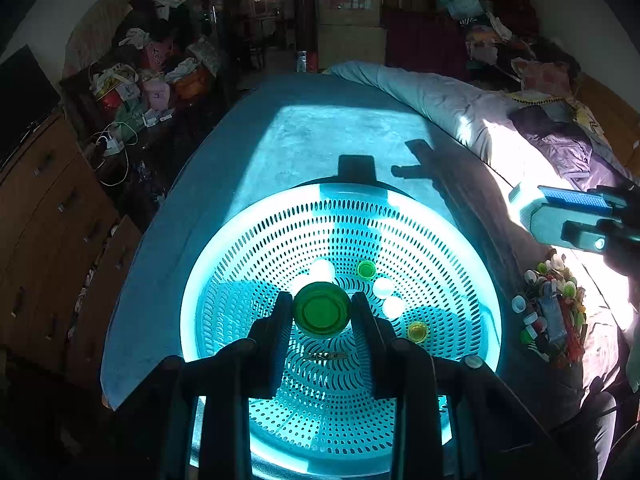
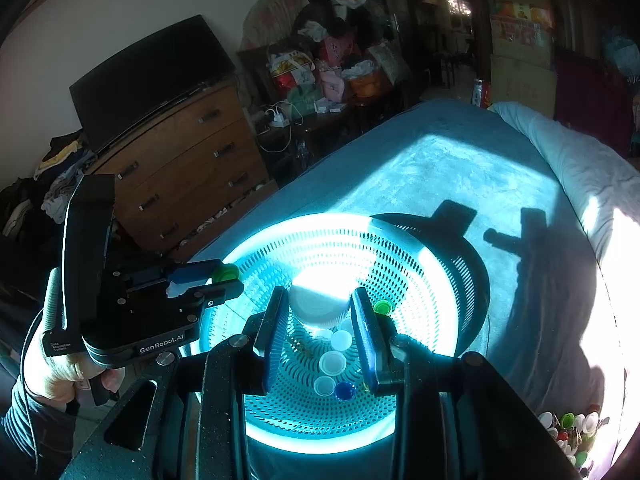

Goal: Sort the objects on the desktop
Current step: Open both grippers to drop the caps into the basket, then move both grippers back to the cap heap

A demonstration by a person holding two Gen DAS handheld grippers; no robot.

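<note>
A round pale perforated basket point(image 1: 440, 232) point(image 2: 420, 264) sits on the blue bedcover. My left gripper point(image 1: 322, 308) is shut on a green bottle cap point(image 1: 322, 311) and holds it over the basket; it also shows from the side in the right wrist view point(image 2: 218, 280). My right gripper point(image 2: 320, 308) is shut on a white bottle cap point(image 2: 318, 306) above the basket; its body shows at the right edge of the left wrist view point(image 1: 568, 216). Several caps lie in the basket, white point(image 2: 333, 362), green point(image 1: 366, 269), yellow point(image 1: 417, 332) and blue point(image 2: 345, 391).
A heap of mixed caps and small items point(image 1: 554, 312) point(image 2: 572, 432) lies on the bed right of the basket. A rolled quilt point(image 1: 440, 96) runs along the far right. A wooden dresser point(image 2: 188, 160) with a TV stands left of the bed.
</note>
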